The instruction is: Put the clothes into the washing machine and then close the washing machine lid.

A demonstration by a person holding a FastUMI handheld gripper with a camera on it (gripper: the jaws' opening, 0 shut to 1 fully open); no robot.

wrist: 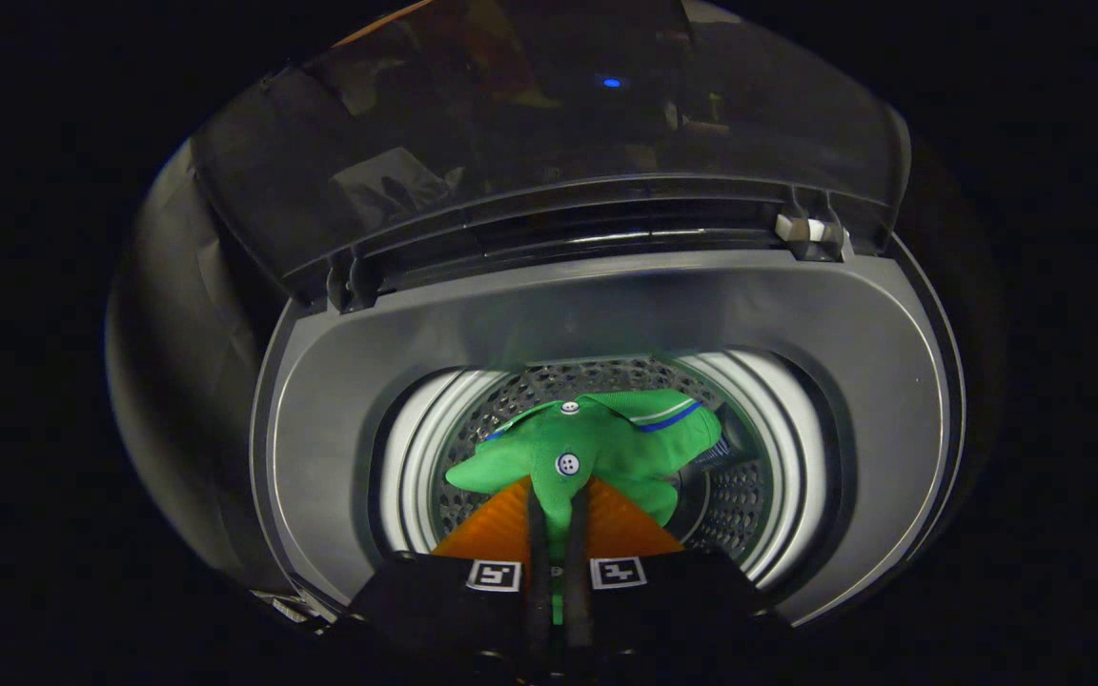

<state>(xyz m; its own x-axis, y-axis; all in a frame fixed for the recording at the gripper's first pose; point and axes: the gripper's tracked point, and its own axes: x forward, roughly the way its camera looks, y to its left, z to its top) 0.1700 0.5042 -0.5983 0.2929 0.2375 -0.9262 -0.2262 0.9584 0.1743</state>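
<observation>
I have the washer (606, 314) under me, its grey top deck curving around a round opening. The lid (549, 124) stands raised at the far side, a dark see-through panel hinged along the back edge of the deck, with a small blue light glinting off it. One hinge bracket (354, 281) sits at the left end of that edge and another at the right end, where a small white piece (800, 227) is fixed just beside it.

Inside the opening I see the drum (749, 495), a bright white ring at its mouth and perforated metal wall below that.

The shirt (597, 448) is green and hangs within the drum's mouth, bunched and draped forward from my claw. Its collar (668, 414) lies toward the far right, edged with a white and a blue stripe. Two white buttons show on the placket: the nearer button (567, 464) just ahead of my fingertips, the farther one above it toward the collar.

My gripper (557, 510) points down into the drum. Its fingers (537, 543) are pressed nearly together with a narrow strip of green cloth running down the gap between them, so I am pinching the shirt. A square marker (494, 575) sits on each finger's base.
</observation>
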